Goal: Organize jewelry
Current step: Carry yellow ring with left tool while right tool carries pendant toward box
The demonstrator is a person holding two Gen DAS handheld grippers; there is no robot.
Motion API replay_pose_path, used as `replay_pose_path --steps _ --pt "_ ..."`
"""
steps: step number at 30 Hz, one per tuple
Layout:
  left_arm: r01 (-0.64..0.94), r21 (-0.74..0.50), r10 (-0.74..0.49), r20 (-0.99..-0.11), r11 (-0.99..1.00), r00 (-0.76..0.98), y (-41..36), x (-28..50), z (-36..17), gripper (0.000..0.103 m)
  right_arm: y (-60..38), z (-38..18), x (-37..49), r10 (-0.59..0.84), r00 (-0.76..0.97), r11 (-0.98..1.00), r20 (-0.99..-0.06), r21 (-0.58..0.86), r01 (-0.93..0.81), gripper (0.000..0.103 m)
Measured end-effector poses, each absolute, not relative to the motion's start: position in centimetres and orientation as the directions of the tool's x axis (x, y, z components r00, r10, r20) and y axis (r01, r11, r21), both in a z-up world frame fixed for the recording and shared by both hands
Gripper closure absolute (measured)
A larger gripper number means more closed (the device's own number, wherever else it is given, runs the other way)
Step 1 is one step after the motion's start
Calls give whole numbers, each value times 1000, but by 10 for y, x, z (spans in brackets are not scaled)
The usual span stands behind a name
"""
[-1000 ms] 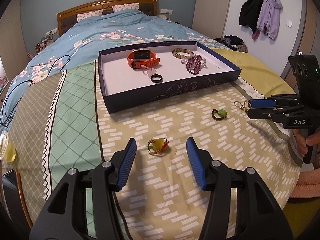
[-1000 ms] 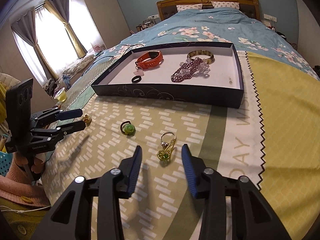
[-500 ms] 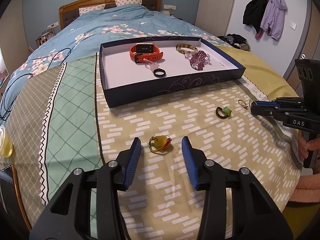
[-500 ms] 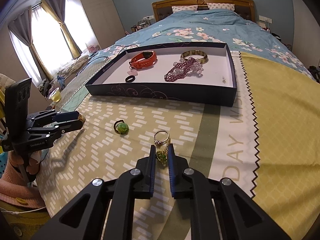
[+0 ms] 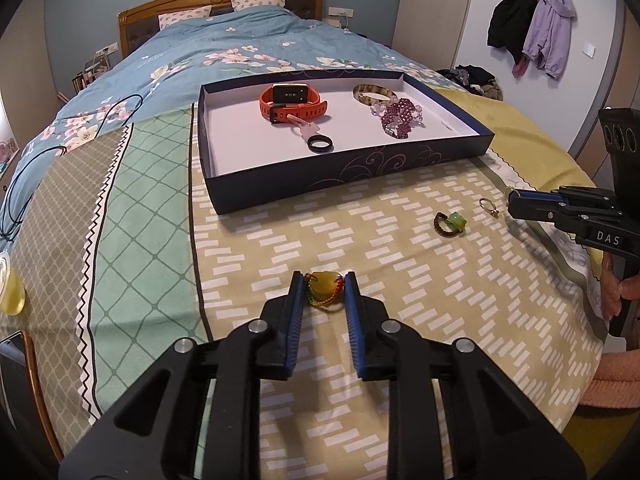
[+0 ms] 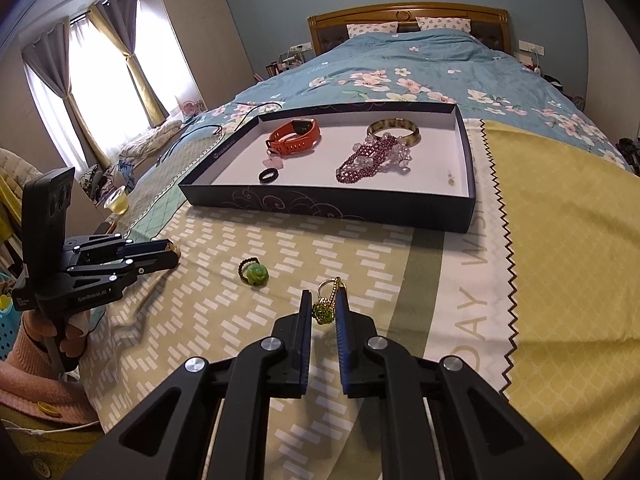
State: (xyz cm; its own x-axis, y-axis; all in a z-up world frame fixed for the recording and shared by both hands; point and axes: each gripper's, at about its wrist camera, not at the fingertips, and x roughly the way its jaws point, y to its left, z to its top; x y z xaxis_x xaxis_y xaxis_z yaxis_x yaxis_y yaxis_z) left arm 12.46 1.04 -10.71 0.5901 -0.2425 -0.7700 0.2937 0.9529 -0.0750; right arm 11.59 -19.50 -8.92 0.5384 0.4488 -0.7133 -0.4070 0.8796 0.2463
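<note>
Partly hidden: green pendant between pads

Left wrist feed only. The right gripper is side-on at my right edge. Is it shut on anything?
Observer: Yes. The right gripper is shut on a green-stone gold charm, with a pad on either side of it.
Operator: OK. Here the left gripper has just been closing, and its pads are on the yellow bead charm. Anything hanging off the right one's piece?
Observer: A gold ring linked to it sticks out just beyond the fingertips.
Operator: Does the tray's right end hold anything past the bracelets?
Observer: One tiny pale-green piece lies alone near the right wall of the tray, apart from the purple bead bracelet.
</note>
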Motion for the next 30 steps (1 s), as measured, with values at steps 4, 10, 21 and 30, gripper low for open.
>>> replay_pose_path --steps 4,10,21,30 --pt "295 -83 -251 -764 952 594 10 122 -106 83 -193 -87 116 457 546 875 -702 248 -415 93" --pt "303 -102 -274 -747 948 605 7 120 -100 83 -191 -84 116 465 552 872 -692 249 -422 93" --pt "325 -114 -307 -703 939 641 -3 119 -80 83 -189 -74 117 474 577 869 -665 245 -430 93" --pt "336 -118 -323 -676 935 662 -10 119 -70 83 -188 -69 120 477 591 868 -651 240 -436 93"
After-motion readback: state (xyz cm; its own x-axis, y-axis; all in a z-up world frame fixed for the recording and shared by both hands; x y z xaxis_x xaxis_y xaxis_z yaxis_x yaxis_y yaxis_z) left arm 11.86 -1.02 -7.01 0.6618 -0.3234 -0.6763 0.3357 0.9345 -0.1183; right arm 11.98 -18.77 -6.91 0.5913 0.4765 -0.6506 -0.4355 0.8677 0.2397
